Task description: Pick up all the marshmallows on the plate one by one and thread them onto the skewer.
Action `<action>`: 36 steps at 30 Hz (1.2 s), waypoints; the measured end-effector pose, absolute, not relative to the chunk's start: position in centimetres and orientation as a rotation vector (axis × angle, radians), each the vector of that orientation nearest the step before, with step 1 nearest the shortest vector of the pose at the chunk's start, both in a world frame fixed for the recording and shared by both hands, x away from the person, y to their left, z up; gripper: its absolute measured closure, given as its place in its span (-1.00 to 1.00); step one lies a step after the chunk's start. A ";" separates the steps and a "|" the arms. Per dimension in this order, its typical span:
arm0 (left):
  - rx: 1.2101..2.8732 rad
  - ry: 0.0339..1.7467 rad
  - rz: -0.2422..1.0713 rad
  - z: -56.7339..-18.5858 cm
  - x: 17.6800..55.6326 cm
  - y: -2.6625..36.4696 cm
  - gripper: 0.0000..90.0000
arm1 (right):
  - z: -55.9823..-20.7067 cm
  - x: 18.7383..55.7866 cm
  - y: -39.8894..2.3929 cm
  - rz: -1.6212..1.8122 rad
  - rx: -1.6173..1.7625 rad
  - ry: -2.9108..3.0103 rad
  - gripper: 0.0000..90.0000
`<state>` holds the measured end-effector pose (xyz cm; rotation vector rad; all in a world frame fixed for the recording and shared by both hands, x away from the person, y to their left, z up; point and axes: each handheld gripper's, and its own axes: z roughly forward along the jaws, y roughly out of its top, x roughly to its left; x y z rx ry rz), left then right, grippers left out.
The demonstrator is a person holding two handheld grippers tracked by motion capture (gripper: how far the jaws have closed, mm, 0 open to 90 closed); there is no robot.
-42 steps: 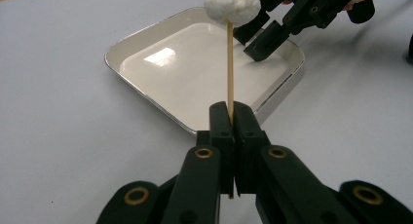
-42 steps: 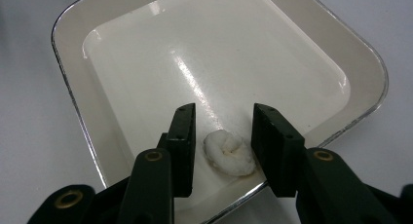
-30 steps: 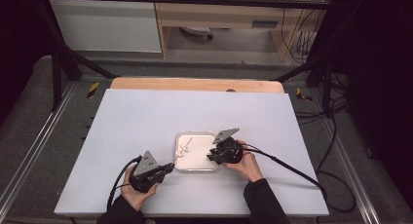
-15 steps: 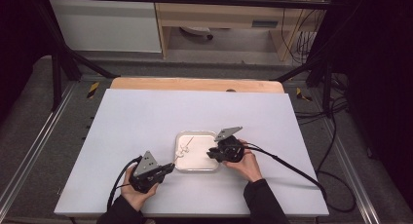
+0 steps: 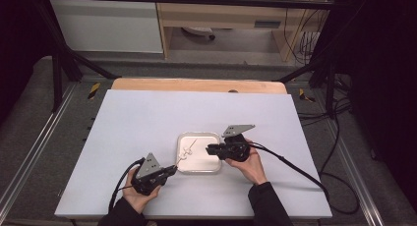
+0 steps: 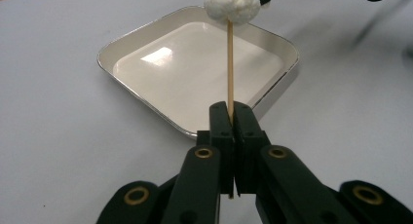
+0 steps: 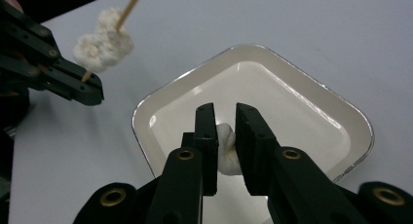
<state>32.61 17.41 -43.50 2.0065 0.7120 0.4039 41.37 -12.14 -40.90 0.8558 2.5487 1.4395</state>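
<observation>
1. Far left of the high view, the left gripper sat low on the white table, held in the person's left hand, its nose pointing right toward the tray.
2. And its jaws were squeezed tight on a thin wooden skewer, as the left gripper view made plain; the stick ran up and away from the jaws over the tray.
3. Up that skewer sat white puffy pieces, threaded on and hanging above the tray's far rim in the left gripper view; the right gripper view showed the same cluster in the air beside the tray.
4. Centre stage, the square white tray lay flat on the table between the two grippers.
5. Over to the right, the right gripper reached in over the tray from the right hand.
6. Its jaws stood at a narrow gap, pinching one white puffy piece just above the tray floor.
</observation>
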 end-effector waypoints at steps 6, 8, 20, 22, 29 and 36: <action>2.015 0.731 0.397 -43.5 32.4 17.4 0.97 | -39.8 41.0 -12.6 1.543 0.866 2.496 0.78; 2.015 0.730 0.397 -43.5 32.4 17.4 0.97 | -39.4 41.0 -12.7 1.578 0.872 2.476 0.78; 2.018 0.715 0.397 -43.4 32.3 17.2 0.97 | -37.6 40.9 -13.4 1.794 0.912 2.365 0.79; 2.017 0.714 0.399 -43.4 32.3 17.2 0.97 | -37.4 40.9 -13.4 1.806 0.907 2.359 0.79; 2.019 0.707 0.397 -43.4 32.3 17.2 0.97 | -36.8 41.1 -13.0 1.864 0.913 2.338 0.79; 2.021 0.704 0.397 -43.4 32.3 17.1 0.97 | -36.9 41.4 -12.2 1.898 0.934 2.331 0.79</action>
